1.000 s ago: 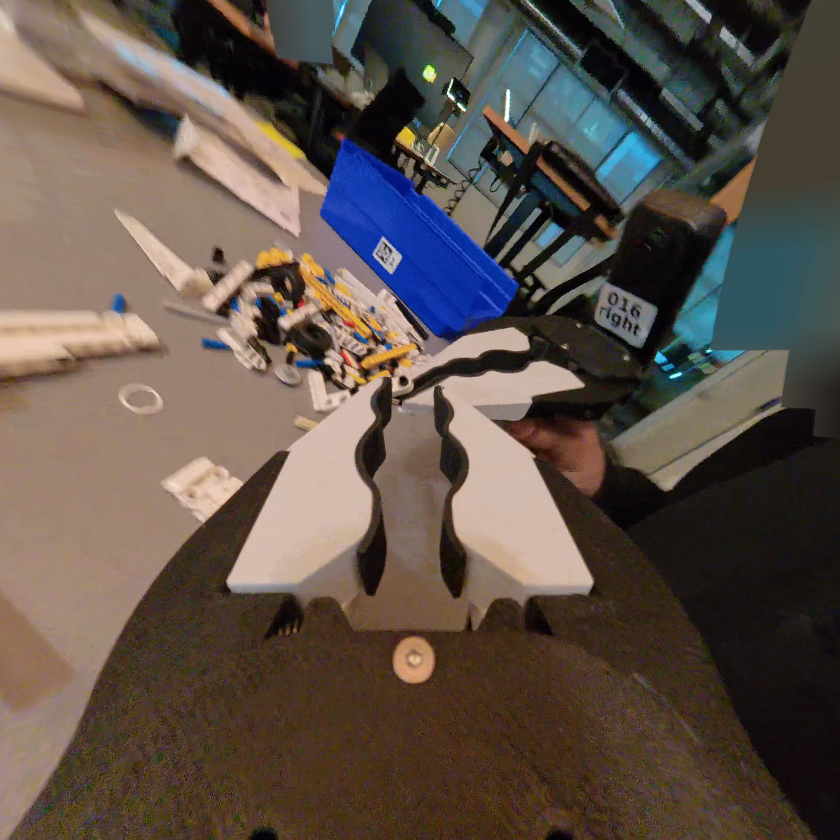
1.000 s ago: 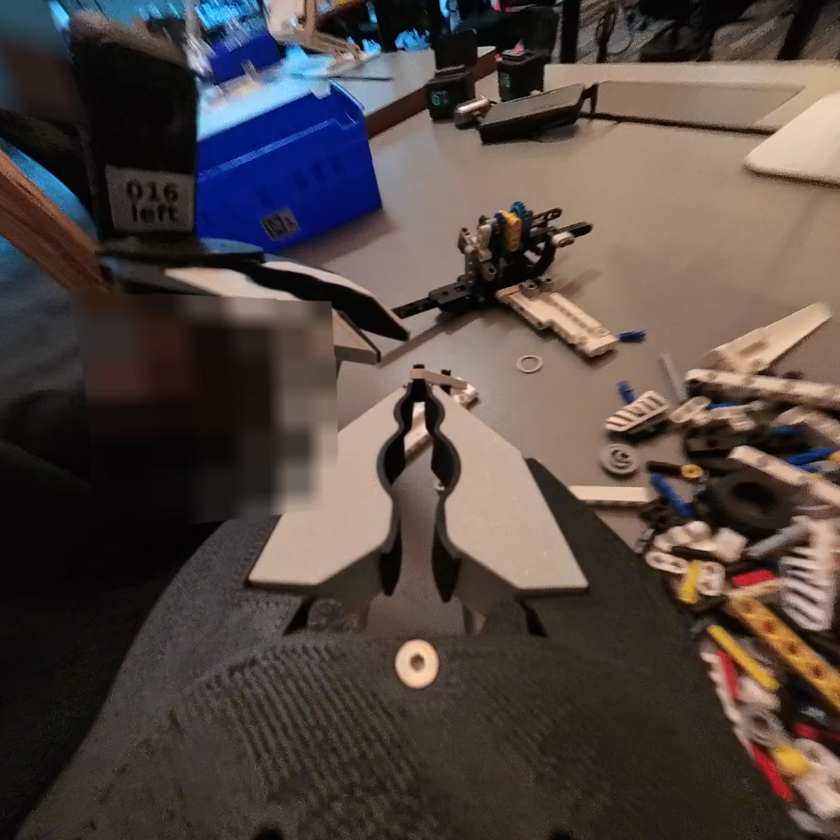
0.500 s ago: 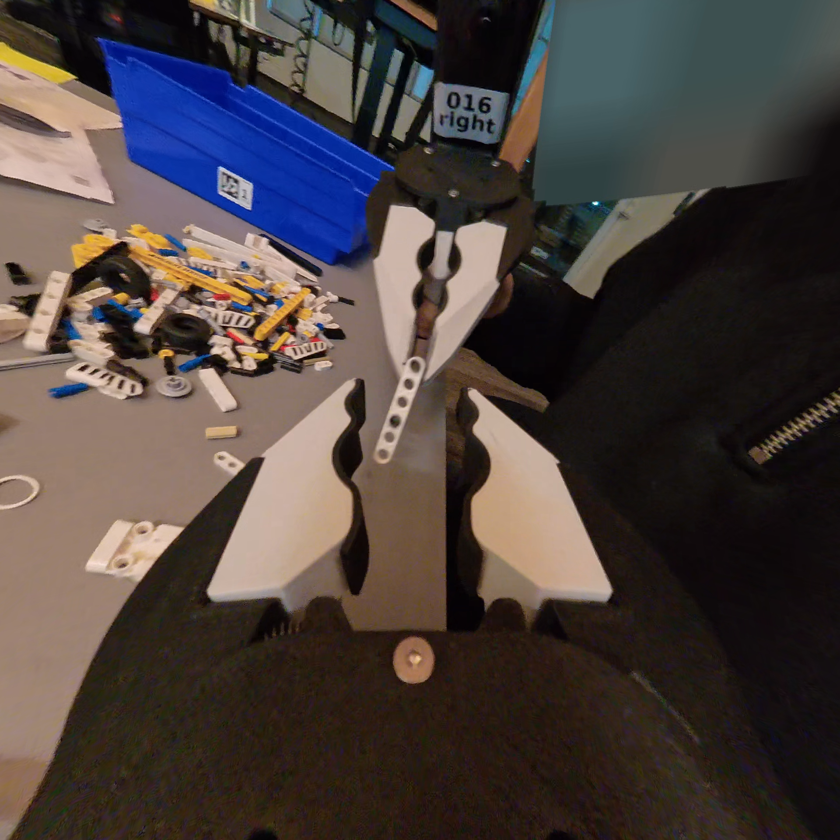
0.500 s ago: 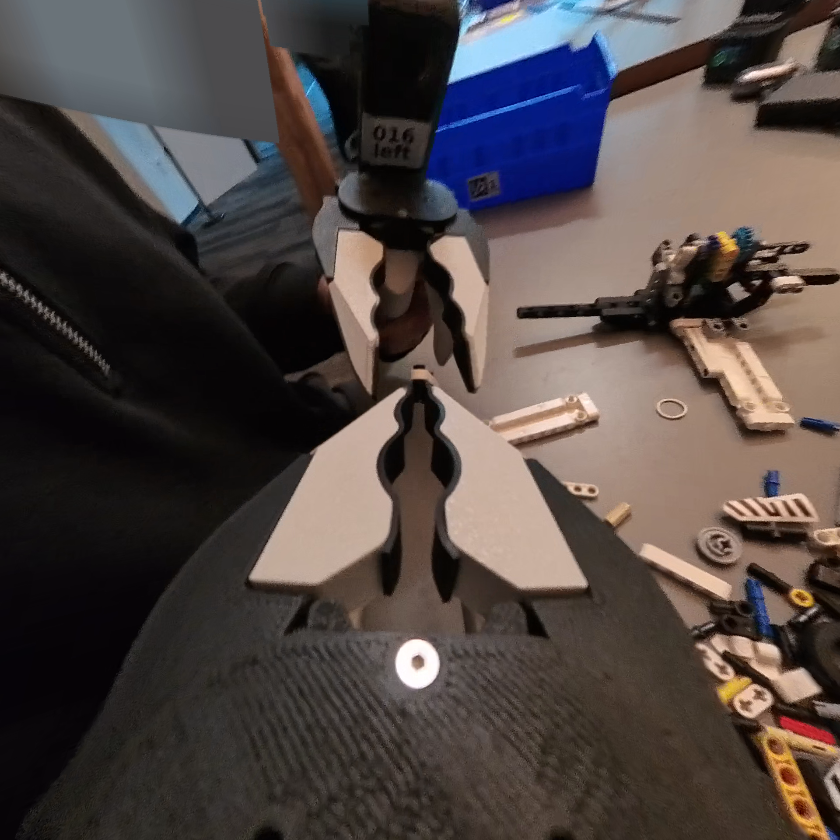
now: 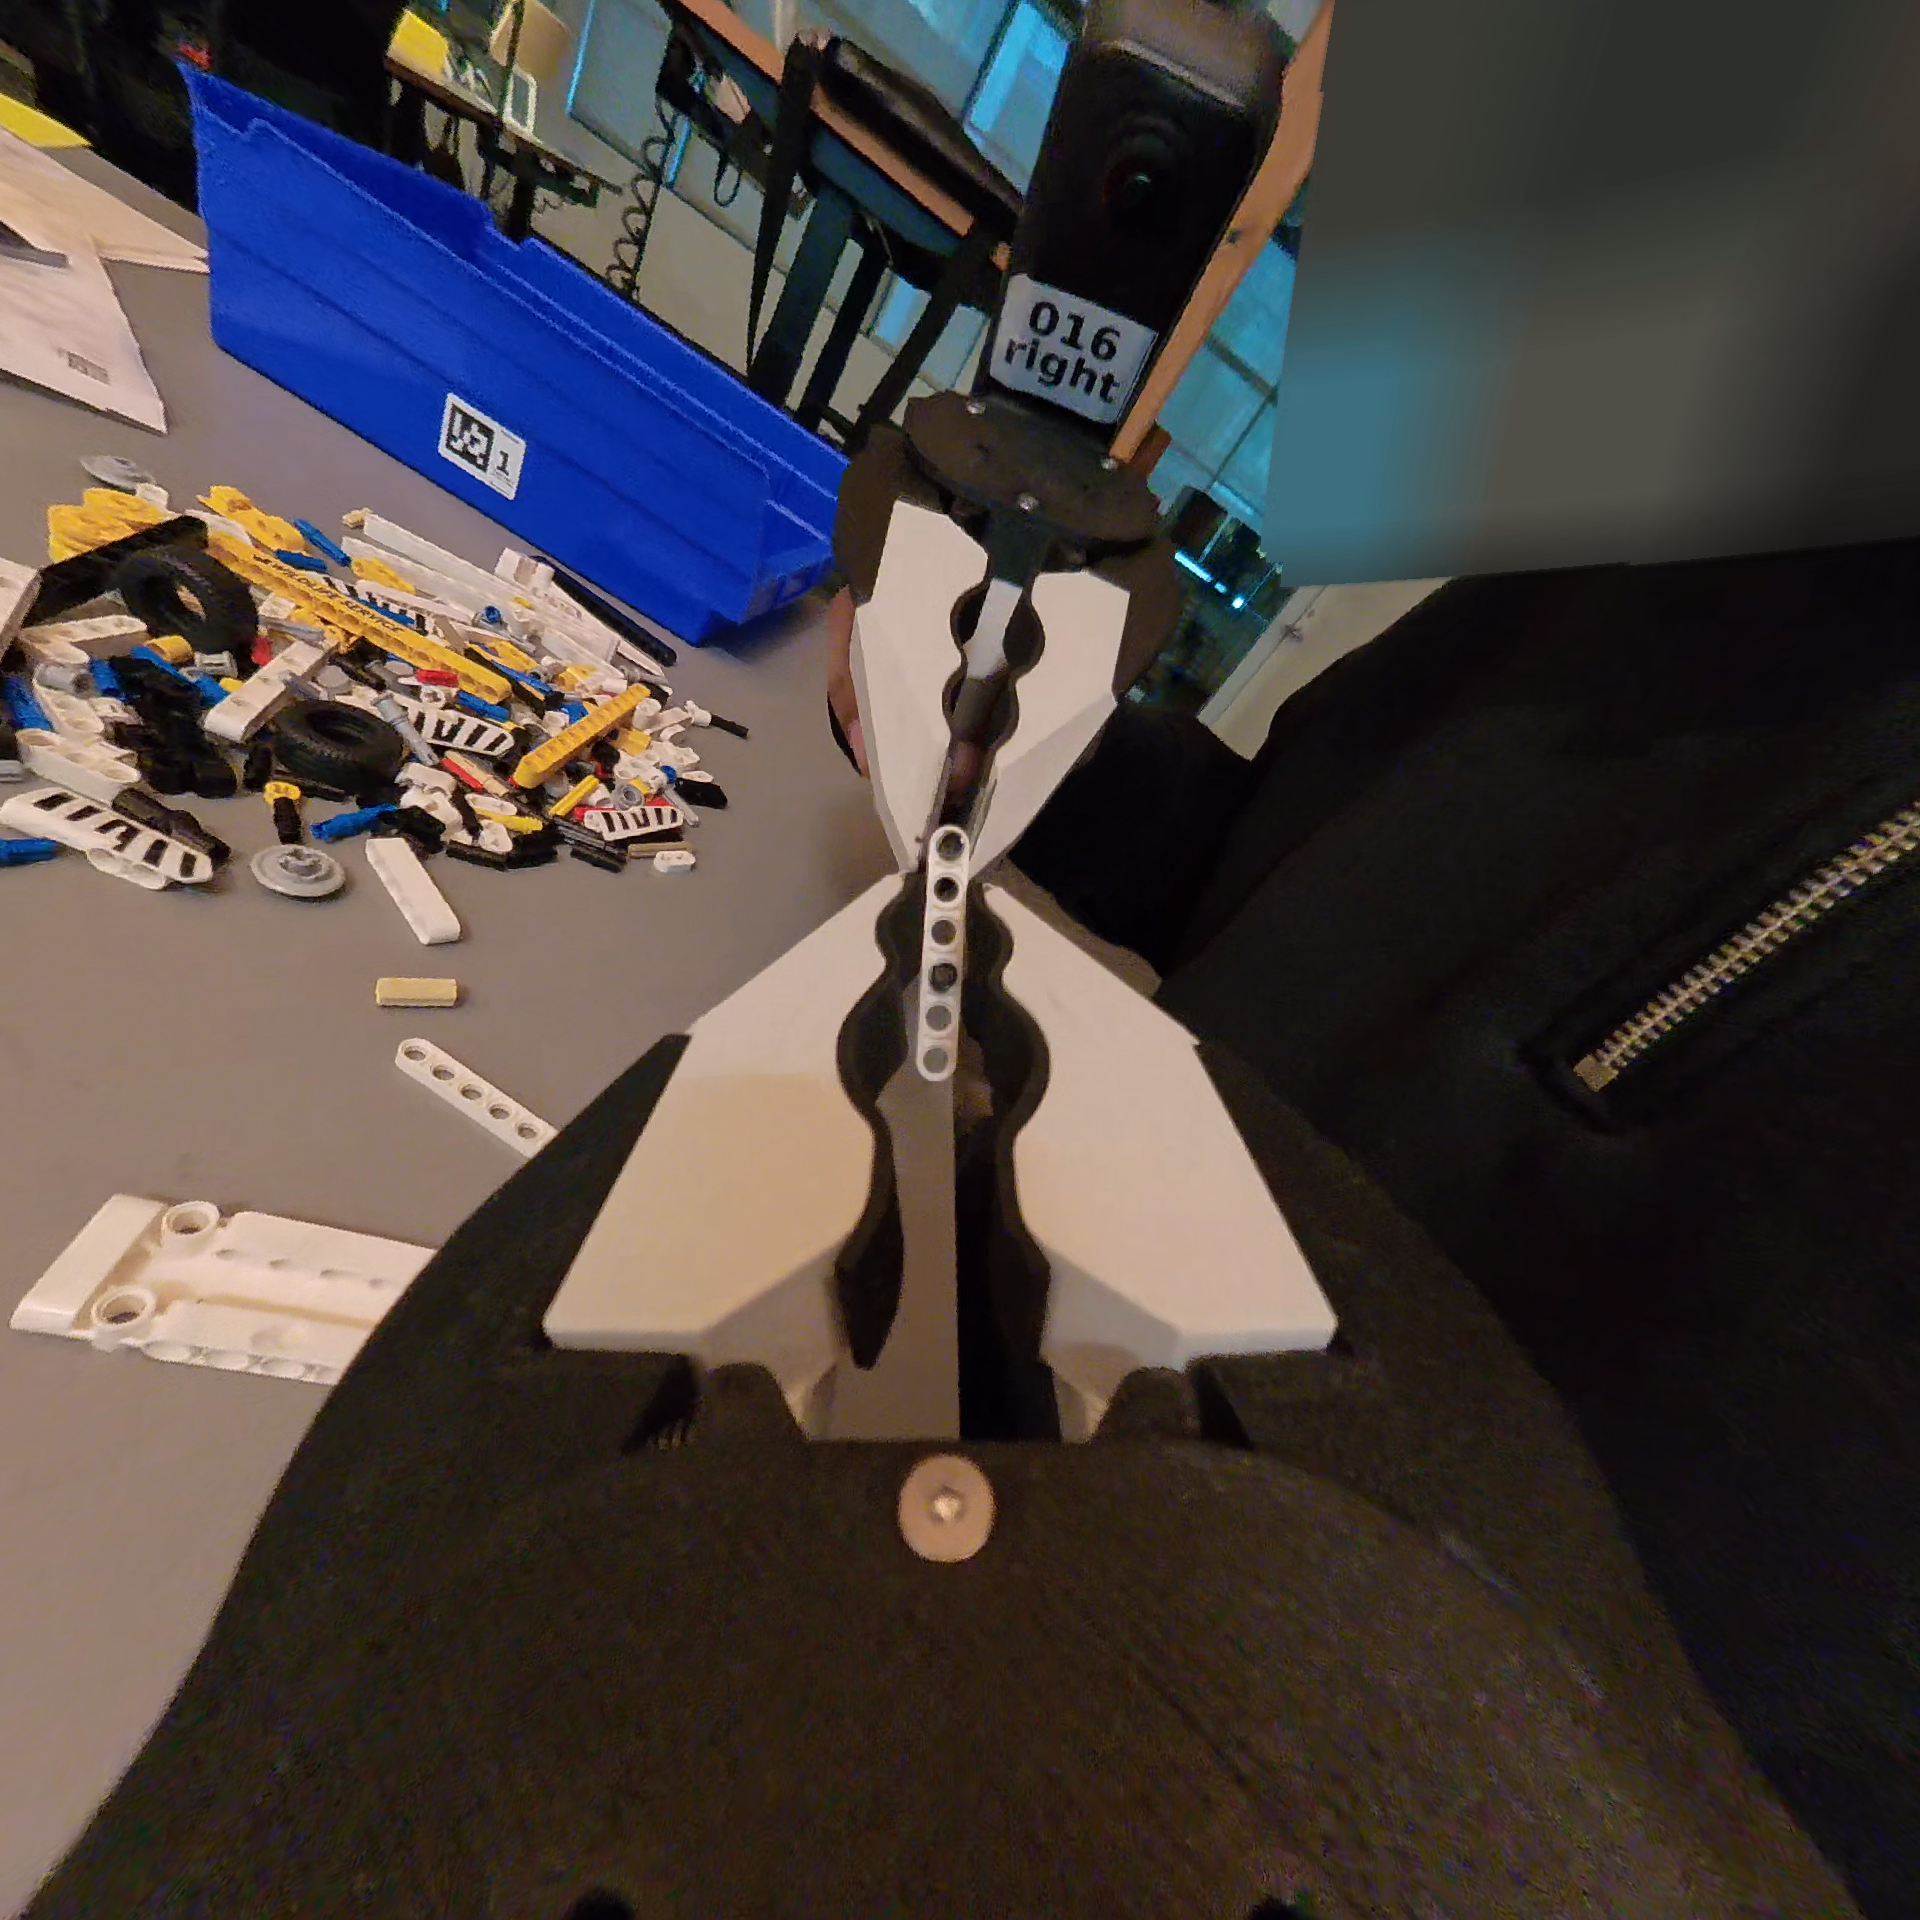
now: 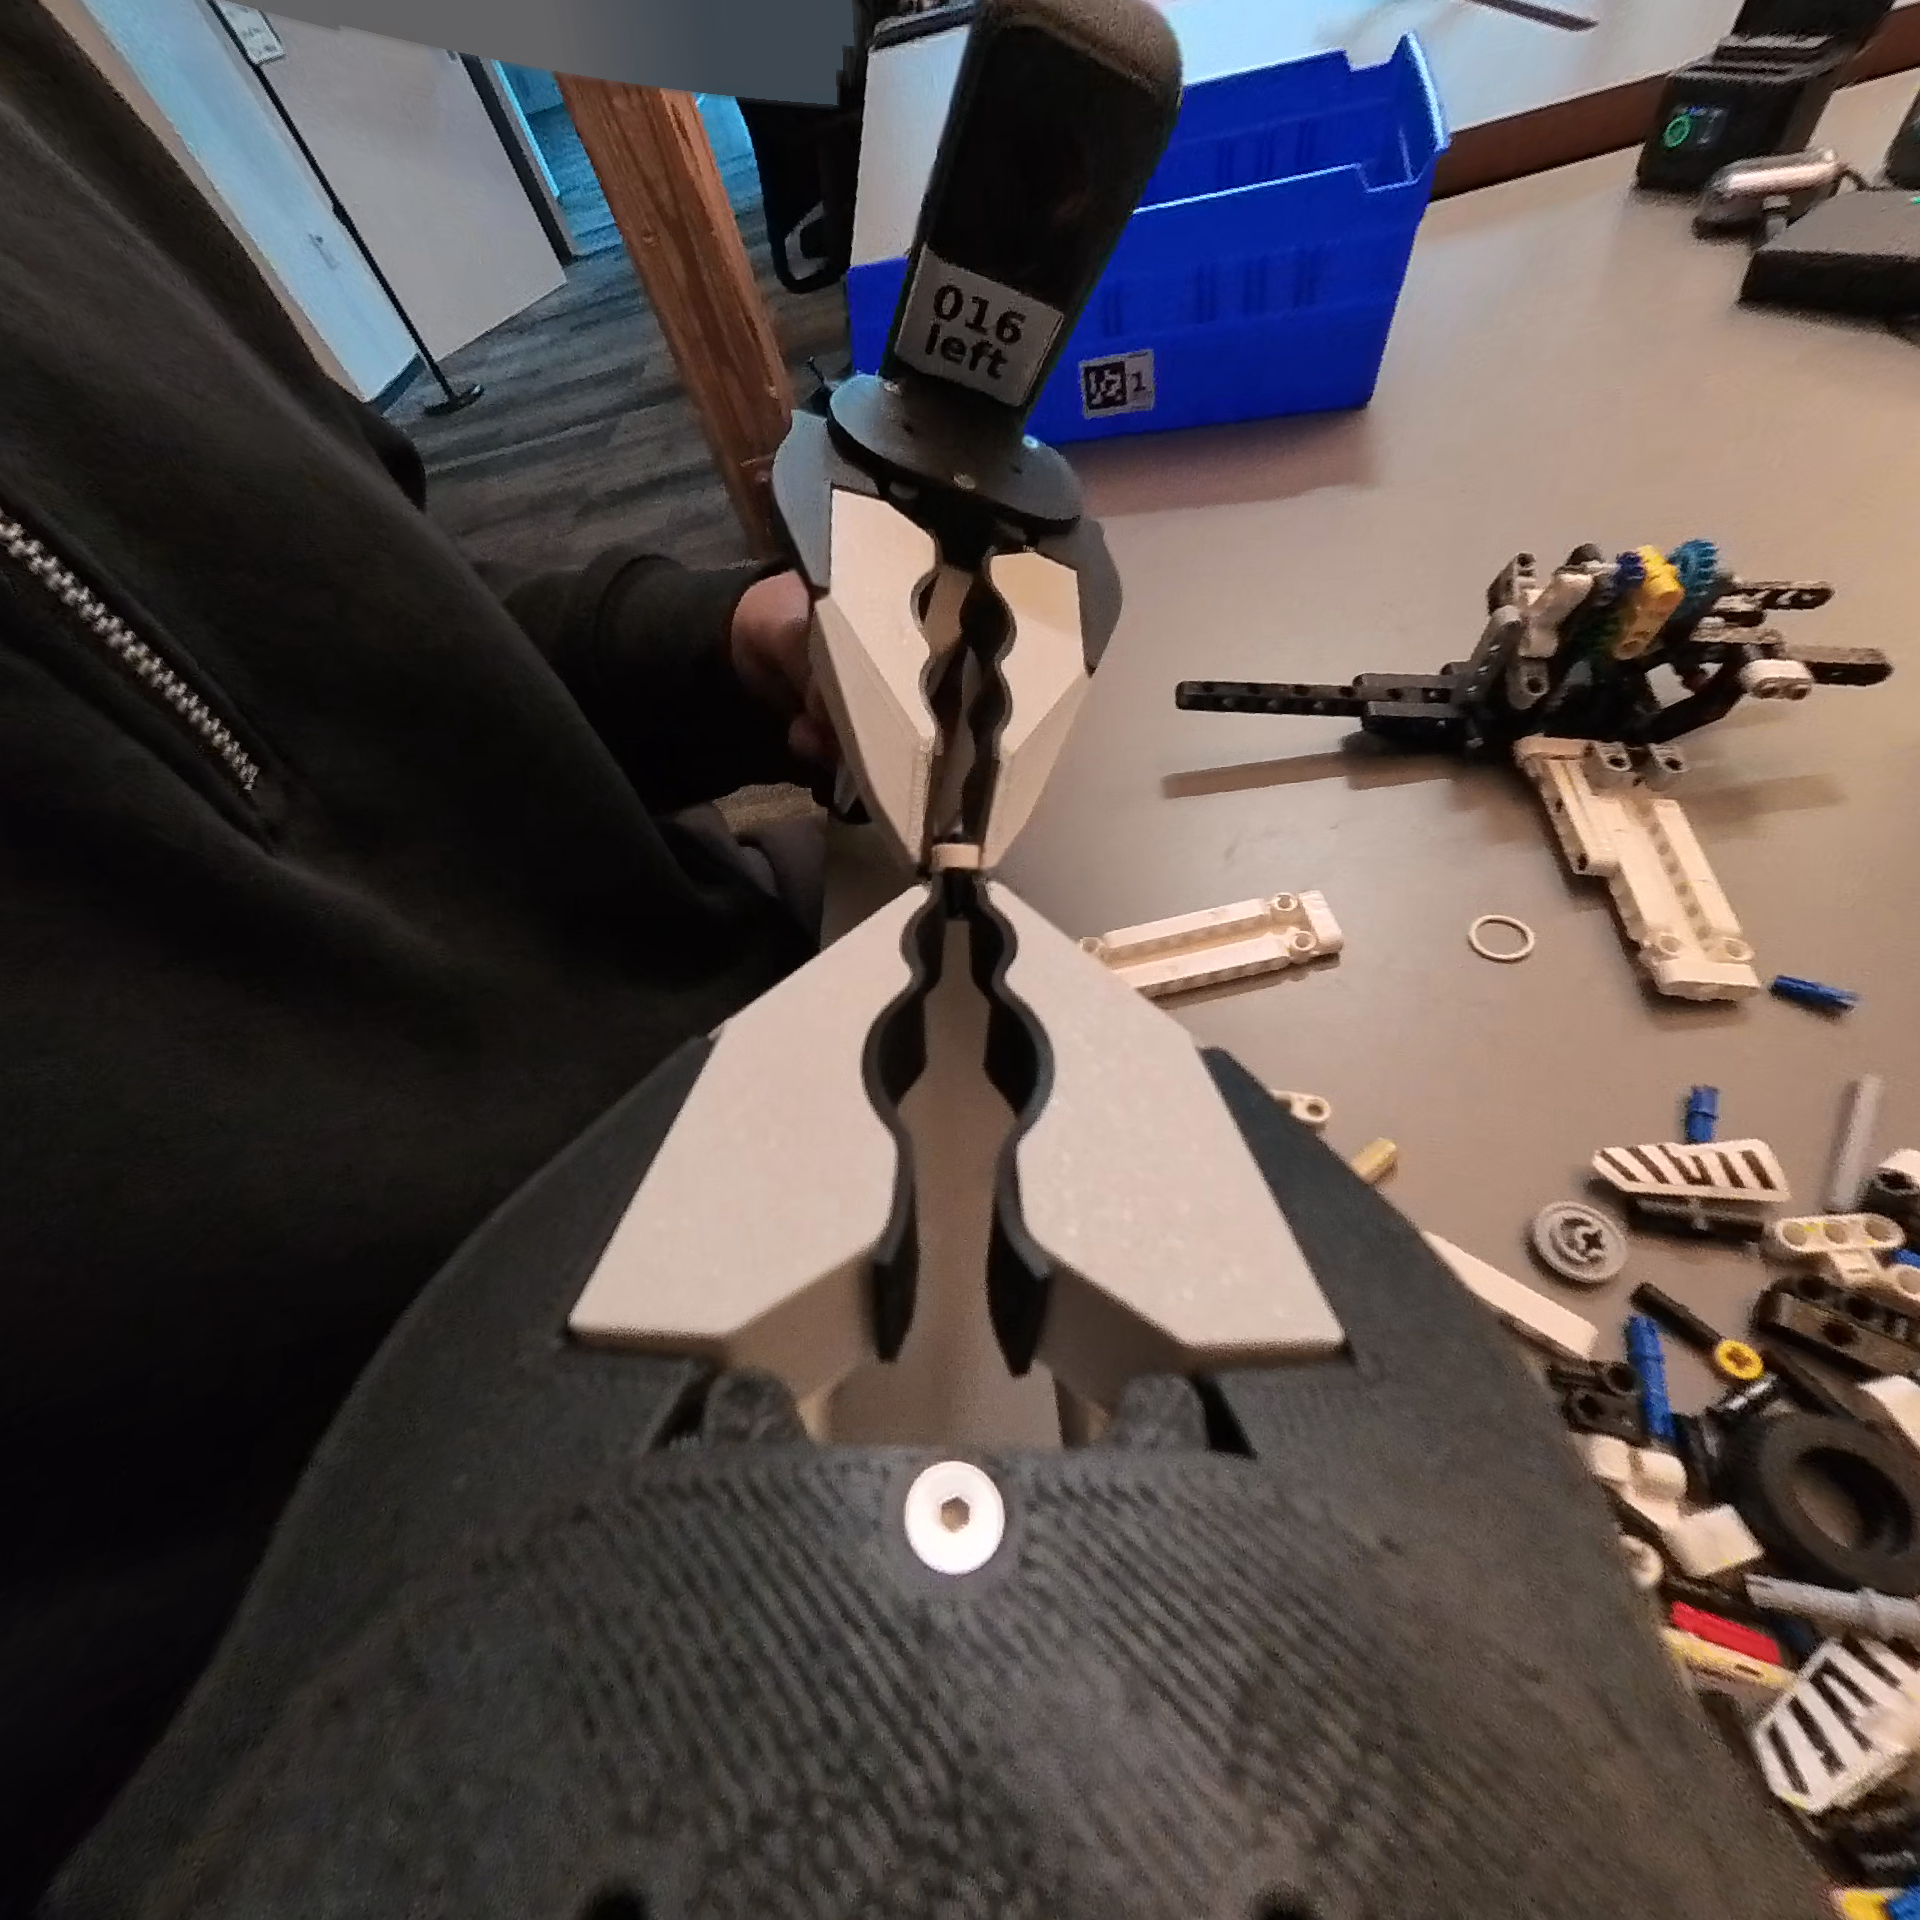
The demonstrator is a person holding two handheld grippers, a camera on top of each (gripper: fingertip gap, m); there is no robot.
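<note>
Your left gripper (image 5: 943, 894) is closed narrow on one white beam with six holes (image 5: 940, 961); the beam runs lengthways between the pads, its far end poking past the tips. Your right gripper (image 6: 954, 896) faces it tip to tip, jaws nearly together, and pinches that same beam's far end, seen end-on as a small white block (image 6: 955, 854). So: one beam, two grippers on it, held above the near edge of the grey table (image 5: 582, 935) in front of your dark zipped jacket (image 5: 1558, 935).

Counts, left wrist view:
- 1 blue bin (image 5: 499, 384) at the back, with 1 white sticker on its side.
- 1 heap of mixed building pieces (image 5: 343, 707) (yellow, white, black, blue, red); 2 black tyres show in it.
- Loose, nearer you: 1 grey wheel hub (image 5: 299, 868), 1 white smooth bar (image 5: 414, 902), 1 tan short piece (image 5: 416, 992), 1 white five-hole beam (image 5: 473, 1093), 1 white flat panel (image 5: 208, 1288).

Counts, right wrist view:
- 1 part-built black model (image 6: 1621, 655) with a white panel touching it.
- 1 pale ring (image 6: 1501, 938) lying just beside that panel.
</note>
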